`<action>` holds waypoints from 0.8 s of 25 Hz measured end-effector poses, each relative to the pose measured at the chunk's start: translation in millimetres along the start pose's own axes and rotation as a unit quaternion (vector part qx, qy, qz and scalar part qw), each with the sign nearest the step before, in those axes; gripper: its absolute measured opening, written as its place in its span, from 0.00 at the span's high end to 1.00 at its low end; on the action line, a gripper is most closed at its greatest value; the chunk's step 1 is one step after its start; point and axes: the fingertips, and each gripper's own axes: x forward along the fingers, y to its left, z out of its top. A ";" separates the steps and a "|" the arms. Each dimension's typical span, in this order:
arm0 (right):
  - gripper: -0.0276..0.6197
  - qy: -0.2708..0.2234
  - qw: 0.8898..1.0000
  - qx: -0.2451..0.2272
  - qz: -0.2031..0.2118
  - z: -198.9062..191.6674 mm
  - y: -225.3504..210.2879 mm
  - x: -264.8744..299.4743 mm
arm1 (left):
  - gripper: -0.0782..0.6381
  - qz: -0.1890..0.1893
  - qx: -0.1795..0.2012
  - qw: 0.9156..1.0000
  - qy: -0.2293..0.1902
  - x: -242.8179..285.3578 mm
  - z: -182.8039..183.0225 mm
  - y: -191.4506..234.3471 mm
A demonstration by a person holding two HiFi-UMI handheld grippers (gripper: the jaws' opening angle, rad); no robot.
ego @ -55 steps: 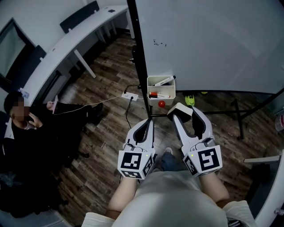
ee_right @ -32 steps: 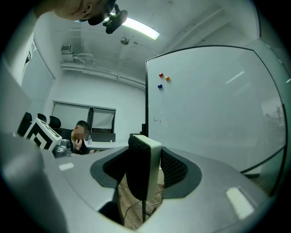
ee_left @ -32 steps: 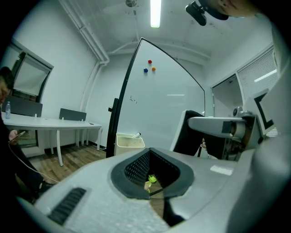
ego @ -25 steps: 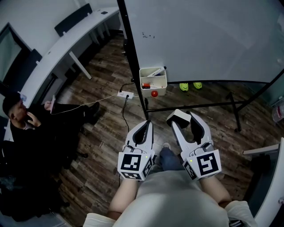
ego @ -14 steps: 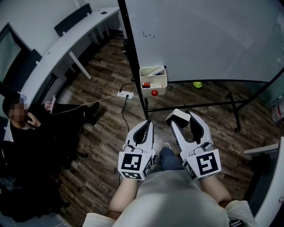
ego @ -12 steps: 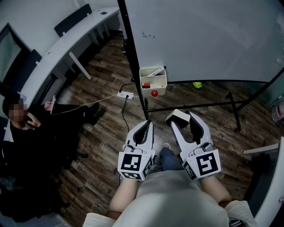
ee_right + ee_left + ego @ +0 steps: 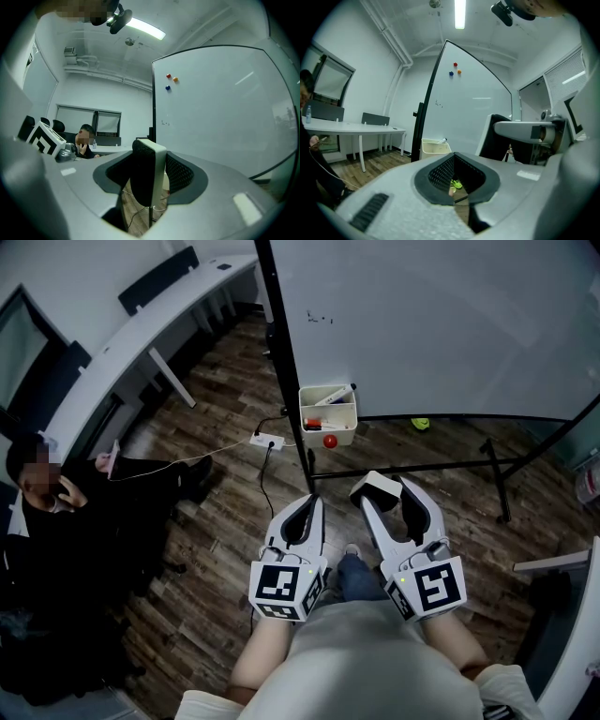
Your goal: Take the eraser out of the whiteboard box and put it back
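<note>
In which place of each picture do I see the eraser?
Head view: eraser below centre, in the right hand-held gripper.
Left gripper view: eraser right of centre, seen from the side.
Right gripper view: eraser centre, upright between the jaws.
Shared landmark: the whiteboard.

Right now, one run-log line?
right gripper: jaws on eraser | left gripper: jaws shut, empty | whiteboard box: ahead, eraser not in it
</note>
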 end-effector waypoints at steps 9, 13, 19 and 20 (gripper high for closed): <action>0.63 0.000 1.000 0.000 0.010 0.8 -6.8 19.2 | 0.88 0.005 -0.005 1.000 -0.003 12.3 2.2 9.1; 0.63 0.000 1.000 0.000 0.014 1.4 -9.9 28.0 | 0.88 0.006 -0.005 1.000 -0.005 17.9 5.2 12.9; 0.63 0.000 1.000 0.000 0.021 1.3 -14.8 44.9 | 0.88 0.004 -0.003 1.000 -0.003 29.7 8.6 21.5; 0.63 -0.001 1.000 0.000 0.022 1.7 -15.9 47.7 | 0.88 0.002 -0.001 1.000 -0.002 31.9 9.1 22.5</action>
